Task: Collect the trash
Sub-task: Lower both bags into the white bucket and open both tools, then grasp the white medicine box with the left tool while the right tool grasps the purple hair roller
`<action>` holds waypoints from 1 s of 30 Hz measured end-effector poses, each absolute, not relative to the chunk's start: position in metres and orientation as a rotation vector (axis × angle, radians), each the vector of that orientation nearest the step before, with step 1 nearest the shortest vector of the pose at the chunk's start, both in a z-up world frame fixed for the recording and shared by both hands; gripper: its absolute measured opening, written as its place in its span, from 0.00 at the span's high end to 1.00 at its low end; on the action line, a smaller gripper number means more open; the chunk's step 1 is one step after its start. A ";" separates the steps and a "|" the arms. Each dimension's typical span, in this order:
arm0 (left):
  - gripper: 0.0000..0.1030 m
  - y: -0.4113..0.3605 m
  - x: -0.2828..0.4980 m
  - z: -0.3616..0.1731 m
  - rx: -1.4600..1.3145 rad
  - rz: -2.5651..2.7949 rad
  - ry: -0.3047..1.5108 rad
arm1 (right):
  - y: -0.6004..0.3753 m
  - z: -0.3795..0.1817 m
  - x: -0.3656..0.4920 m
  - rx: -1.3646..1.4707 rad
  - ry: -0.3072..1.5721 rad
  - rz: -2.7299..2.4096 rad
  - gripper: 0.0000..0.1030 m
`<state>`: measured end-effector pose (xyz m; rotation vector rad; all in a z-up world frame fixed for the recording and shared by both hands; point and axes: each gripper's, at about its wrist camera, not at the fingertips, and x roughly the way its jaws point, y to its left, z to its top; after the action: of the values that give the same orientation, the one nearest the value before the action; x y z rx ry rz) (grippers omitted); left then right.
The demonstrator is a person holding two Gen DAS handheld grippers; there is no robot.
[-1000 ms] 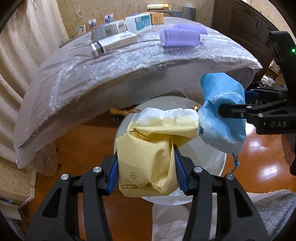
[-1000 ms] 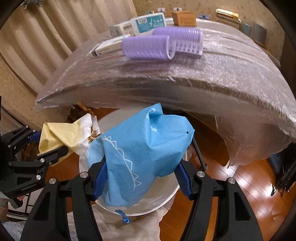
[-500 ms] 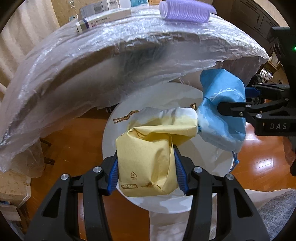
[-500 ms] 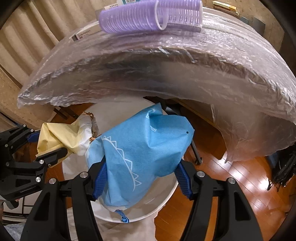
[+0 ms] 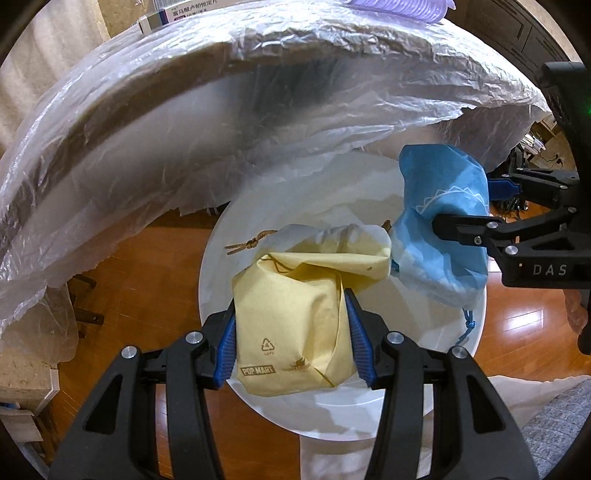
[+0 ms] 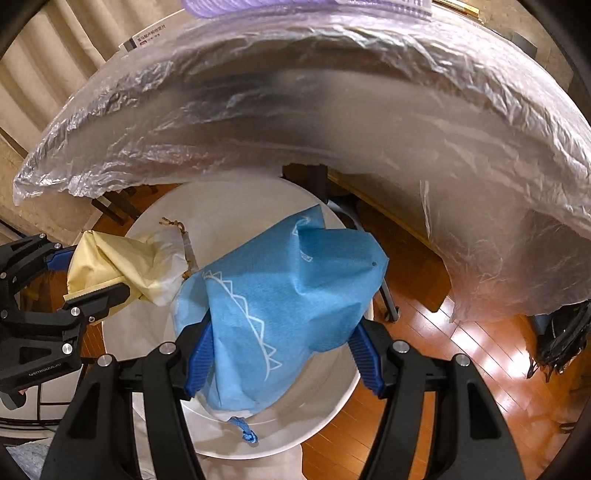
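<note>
My left gripper (image 5: 290, 339) is shut on a yellow drawstring bag (image 5: 291, 325) and holds it over a white round bin (image 5: 214, 280) lined with a white plastic liner. My right gripper (image 6: 280, 354) is shut on a blue drawstring bag (image 6: 288, 295), held over the same bin (image 6: 229, 206). In the left wrist view the blue bag (image 5: 439, 236) hangs at the right between the right gripper's fingers. In the right wrist view the yellow bag (image 6: 122, 262) hangs at the left in the left gripper.
A table edge wrapped in clear plastic sheeting (image 5: 221, 110) overhangs the bin just above and behind it; it also shows in the right wrist view (image 6: 332, 103). Boxes (image 5: 177, 11) and purple rollers (image 6: 258, 3) lie on top. Wooden floor (image 6: 461, 350) surrounds the bin.
Both grippers have moved down and forward with their bags, closer to the bin and under the table edge. The table top has slid up out of view.
</note>
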<state>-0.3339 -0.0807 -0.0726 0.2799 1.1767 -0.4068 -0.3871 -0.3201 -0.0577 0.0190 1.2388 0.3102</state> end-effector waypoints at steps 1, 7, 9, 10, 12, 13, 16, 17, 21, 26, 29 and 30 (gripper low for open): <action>0.50 -0.080 -0.333 -0.074 0.279 -0.408 1.178 | -0.320 -0.057 -0.387 0.018 1.239 0.309 0.39; 0.15 -0.077 -0.328 -0.067 0.196 -0.449 1.121 | -0.322 -0.044 -0.392 0.008 1.171 0.312 0.16; 0.13 -0.071 -0.331 -0.057 0.156 -0.448 1.074 | -0.326 -0.035 -0.396 0.000 1.142 0.304 0.12; 0.13 -0.068 -0.332 -0.054 0.148 -0.447 1.065 | -0.328 -0.031 -0.398 -0.001 1.133 0.297 0.12; 0.13 -0.063 -0.336 -0.045 0.144 -0.431 1.047 | -0.339 -0.016 -0.405 0.020 1.099 0.277 0.12; 0.13 -0.059 -0.338 -0.039 0.138 -0.422 1.035 | -0.343 -0.009 -0.408 0.033 1.083 0.273 0.12; 0.13 -0.044 -0.347 -0.001 0.081 -0.427 0.964 | -0.360 0.035 -0.422 0.072 0.966 0.262 0.12; 0.13 -0.041 -0.350 0.011 0.071 -0.430 0.934 | -0.366 0.058 -0.427 0.075 0.893 0.252 0.12; 0.01 -0.022 -0.364 0.096 0.040 -0.368 0.605 | -0.381 0.126 -0.431 0.087 0.605 0.168 0.04; 0.01 -0.031 -0.313 0.123 0.053 -0.287 0.564 | -0.378 0.128 -0.364 0.159 0.701 0.093 0.04; 0.01 -0.042 -0.269 0.107 0.053 -0.264 0.678 | -0.373 0.111 -0.331 0.249 0.793 0.107 0.04; 0.01 -0.045 -0.264 0.102 0.045 -0.267 0.692 | -0.372 0.109 -0.324 0.267 0.813 0.103 0.04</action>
<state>-0.2640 -0.0455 0.1019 0.0452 0.6916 -0.2670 -0.3238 -0.3718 0.1089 0.2665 0.8135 0.1031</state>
